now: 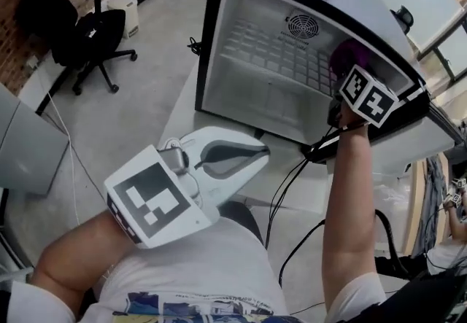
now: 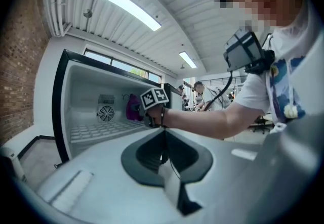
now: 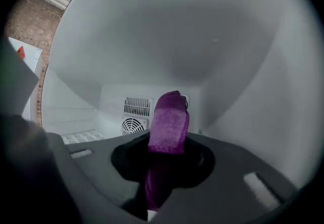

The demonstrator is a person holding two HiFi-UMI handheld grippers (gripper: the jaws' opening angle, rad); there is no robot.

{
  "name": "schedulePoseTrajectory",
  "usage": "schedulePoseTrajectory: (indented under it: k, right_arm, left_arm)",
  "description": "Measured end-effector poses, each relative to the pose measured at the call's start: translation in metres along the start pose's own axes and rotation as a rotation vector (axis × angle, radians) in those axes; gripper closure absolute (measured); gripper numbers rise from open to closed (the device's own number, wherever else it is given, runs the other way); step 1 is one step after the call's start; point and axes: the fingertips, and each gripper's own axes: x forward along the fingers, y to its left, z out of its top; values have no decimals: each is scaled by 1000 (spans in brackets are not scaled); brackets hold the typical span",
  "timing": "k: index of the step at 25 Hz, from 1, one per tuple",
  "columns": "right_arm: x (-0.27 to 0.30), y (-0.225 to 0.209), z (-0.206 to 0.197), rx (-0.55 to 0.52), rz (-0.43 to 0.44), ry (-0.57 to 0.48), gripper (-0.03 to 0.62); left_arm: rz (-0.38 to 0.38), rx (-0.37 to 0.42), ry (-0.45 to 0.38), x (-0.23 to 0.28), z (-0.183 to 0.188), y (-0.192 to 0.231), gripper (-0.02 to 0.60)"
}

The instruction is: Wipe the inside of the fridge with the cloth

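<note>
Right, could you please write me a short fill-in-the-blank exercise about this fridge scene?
1. The right gripper has its jaws shut on a fuzzy ____ cloth.
2. The round fan grille sits on the ____ wall of the black, white-lined mini fridge.
3. The left gripper, its jaws shut on nothing, is ____ the fridge, not in it.
Missing words: purple; back; outside.

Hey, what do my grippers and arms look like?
The left gripper and right gripper are pale shells with dark grey jaw recesses. Each carries a white cube with black square markers. Short white T-shirt sleeves, forearms bare. A black cable leaves the right.
</note>
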Motion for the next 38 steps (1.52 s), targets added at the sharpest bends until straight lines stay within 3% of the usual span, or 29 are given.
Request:
schedulePoseTrajectory:
  k: [6,14,19,24,38]
  right_arm:
    - [20,-14,6,38,-51,-14,519]
    - [50,-22,13,9,-75,24,519]
    - [65,2,19,-22,-45,52,519]
    - [75,37,21,-35,4,54,519]
    - [88,117,28,-61,61,68,519]
  left_arm:
    - [27,-19,6,-13,-24,-5,577]
    - [64,-25,-9,-24,-25,-1,577]
    - [78,5,-39,-36,-27,5,577]
    - [121,-74,-40,-50,-32,11,577]
    - [147,-82,-32,-74,-27,25,577]
